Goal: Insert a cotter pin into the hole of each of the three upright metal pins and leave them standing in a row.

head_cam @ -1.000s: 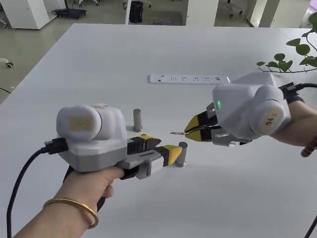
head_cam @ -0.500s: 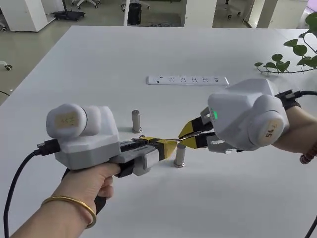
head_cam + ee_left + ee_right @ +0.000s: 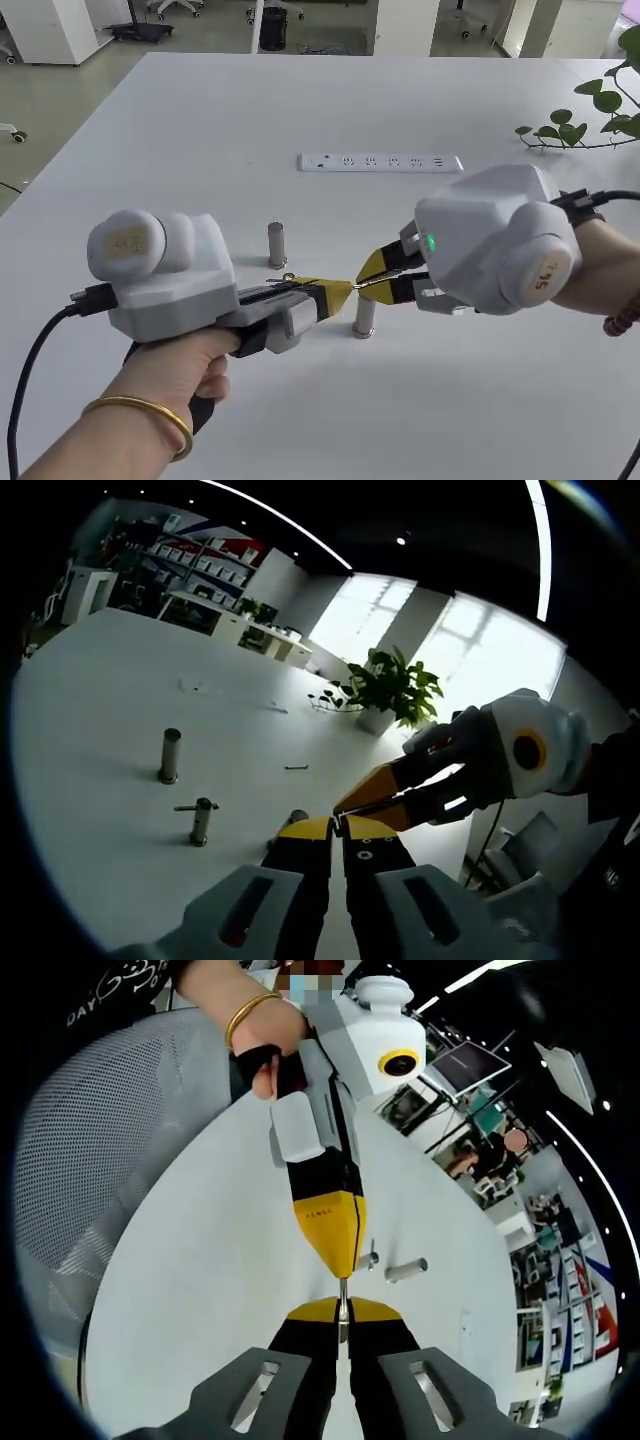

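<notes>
Pin [image 3: 365,316] right under meeting jaws — second pin [image 3: 277,244] behind; bare tabletop [image 3: 450,400] in front.

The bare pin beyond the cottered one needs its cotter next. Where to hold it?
Probably clamp that bare pin low on its shaft, jaws level, from the side: it stands upright, and the cottered pin carries its cotter near the top.
</notes>
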`<state>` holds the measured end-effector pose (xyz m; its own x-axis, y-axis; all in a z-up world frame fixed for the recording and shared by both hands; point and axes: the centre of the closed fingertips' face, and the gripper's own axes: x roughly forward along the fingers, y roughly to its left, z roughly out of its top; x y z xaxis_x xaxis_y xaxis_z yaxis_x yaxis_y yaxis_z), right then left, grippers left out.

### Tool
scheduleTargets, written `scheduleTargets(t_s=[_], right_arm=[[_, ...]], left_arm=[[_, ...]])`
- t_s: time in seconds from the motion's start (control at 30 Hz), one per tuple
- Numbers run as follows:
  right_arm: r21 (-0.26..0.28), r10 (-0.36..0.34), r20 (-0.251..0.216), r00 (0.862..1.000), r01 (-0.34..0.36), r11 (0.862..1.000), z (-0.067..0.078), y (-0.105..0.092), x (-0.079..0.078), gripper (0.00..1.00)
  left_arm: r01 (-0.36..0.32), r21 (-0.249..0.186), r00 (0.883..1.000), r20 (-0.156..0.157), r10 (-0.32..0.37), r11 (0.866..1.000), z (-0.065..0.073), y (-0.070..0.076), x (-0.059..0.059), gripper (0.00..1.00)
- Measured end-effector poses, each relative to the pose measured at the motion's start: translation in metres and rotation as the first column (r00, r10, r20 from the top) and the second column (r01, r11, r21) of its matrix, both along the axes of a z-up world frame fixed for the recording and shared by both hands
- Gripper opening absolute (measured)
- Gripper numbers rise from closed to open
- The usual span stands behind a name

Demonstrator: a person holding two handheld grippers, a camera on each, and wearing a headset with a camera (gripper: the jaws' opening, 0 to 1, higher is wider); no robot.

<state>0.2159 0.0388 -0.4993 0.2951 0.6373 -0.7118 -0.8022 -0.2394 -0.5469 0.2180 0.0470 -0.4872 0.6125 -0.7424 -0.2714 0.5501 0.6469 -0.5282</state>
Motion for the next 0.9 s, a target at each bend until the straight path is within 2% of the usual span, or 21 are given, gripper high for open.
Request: scheduleTargets(t_s=[0.13, 0.23, 0.33, 0.47, 0.53, 0.73, 0.8, 0.87, 0.9], right_arm=[[0.004, -0.007, -0.002, 1.0, 0.007, 1.0, 0.0, 0.0, 0.0, 0.0], [0.015, -0.029, -0.033, 0.999, 0.029, 0.999, -0.001, 0.0, 0.0, 0.0], [0.014, -0.025, -0.038, 0.999, 0.025, 1.0, -0.002, 0.001, -0.001, 0.0], [0.032, -0.034, -0.086, 0.996, 0.037, 0.999, -0.005, 0.0, -0.004, 0.0], [0.048, -0.056, -0.141, 0.988, 0.064, 0.997, -0.006, 0.0, -0.006, 0.0], [0.103, -0.088, -0.237, 0.968, 0.115, 0.988, -0.004, 0.0, -0.007, 0.01], [0.113, -0.099, -0.271, 0.957, 0.133, 0.985, -0.004, -0.001, -0.008, 0.02], [0.106, -0.114, -0.306, 0.945, 0.153, 0.983, -0.007, -0.004, -0.008, 0.06], [0.104, -0.119, -0.338, 0.933, 0.163, 0.981, -0.009, -0.005, -0.011, 0.07]], left_arm=[[0.003, 0.008, 1.0, 0.013, -0.003, 1.0, 0.0, 0.0, 0.001, 0.01], [0.012, 0.039, 0.999, 0.049, -0.014, 0.999, 0.0, 0.0, 0.0, 0.01], [0.018, 0.05, 0.998, 0.057, -0.02, 0.999, -0.001, 0.0, -0.001, 0.0], [0.033, 0.072, 0.996, 0.079, -0.038, 0.997, -0.002, -0.001, -0.004, 0.0], [0.043, 0.085, 0.994, 0.092, -0.051, 0.995, -0.001, -0.001, -0.005, 0.0], [0.074, 0.113, 0.989, 0.117, -0.088, 0.991, -0.002, -0.001, -0.008, 0.0], [0.088, 0.117, 0.987, 0.122, -0.102, 0.989, -0.002, -0.001, -0.01, 0.0], [0.099, 0.144, 0.984, 0.136, -0.118, 0.985, -0.003, 0.0, -0.011, 0.0], [0.107, 0.156, 0.981, 0.142, -0.13, 0.982, -0.004, 0.0, -0.012, 0.0]])
